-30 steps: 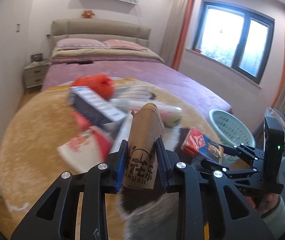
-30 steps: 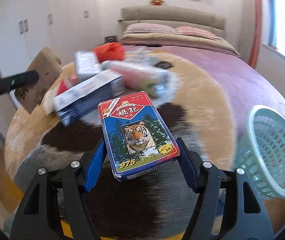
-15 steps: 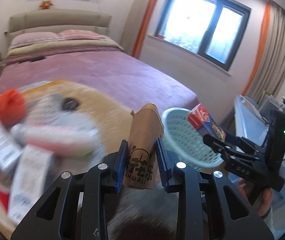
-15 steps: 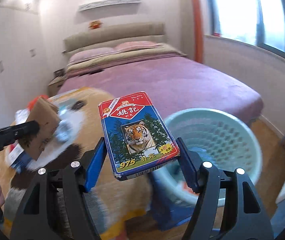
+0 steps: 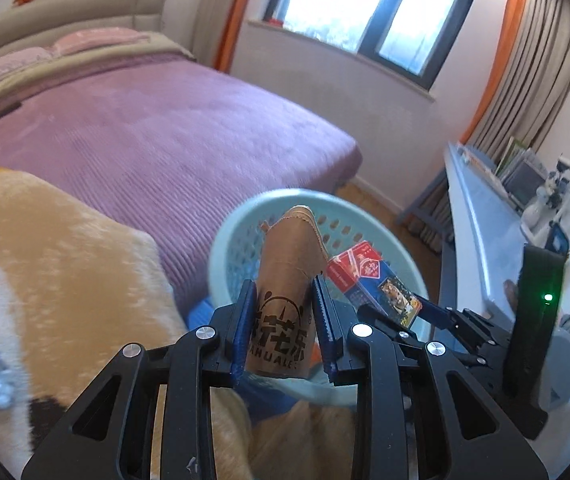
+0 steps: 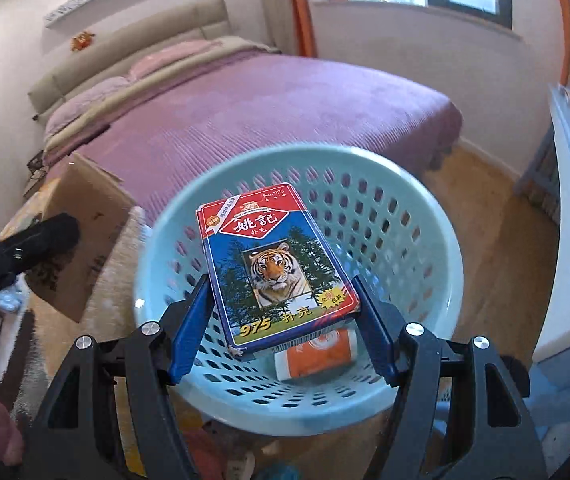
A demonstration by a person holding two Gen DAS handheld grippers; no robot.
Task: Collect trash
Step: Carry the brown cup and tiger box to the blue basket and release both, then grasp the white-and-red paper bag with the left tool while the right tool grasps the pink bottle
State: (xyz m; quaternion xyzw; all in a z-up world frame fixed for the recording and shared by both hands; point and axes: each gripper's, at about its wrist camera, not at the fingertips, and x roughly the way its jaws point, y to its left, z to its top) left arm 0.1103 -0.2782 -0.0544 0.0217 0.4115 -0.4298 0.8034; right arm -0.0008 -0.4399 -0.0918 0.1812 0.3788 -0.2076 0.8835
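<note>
— Where are the two grippers compared with a second ago?

— Back then both looked over the litter pile on the brown-and-cream plush blanket (image 5: pixel 65 248), with the basket off to the right. Now the pale green mesh basket (image 6: pixel 413 216) fills the right wrist view, and the pile has slid to the left edge.

— What does the left gripper (image 5: pixel 283 300) carry?

— Its fingers are narrowed onto a brown paper bag (image 5: pixel 285 280) with dark print, held upright, just as before. In its own view the bag's top stands in front of the basket's near rim (image 5: pixel 221 248).

— And the right gripper (image 6: pixel 283 316)?

— Its fingers stand fairly wide, clamped on the sides of a playing-card box (image 6: pixel 273 268) with a tiger picture. The box hangs over the basket's opening, above an orange-and-white carton (image 6: pixel 317 354) lying on the basket floor.

— Anything else around?

— The purple bed (image 6: pixel 269 104) behind, and a pale blue tabletop (image 5: pixel 481 220) at the right.
</note>
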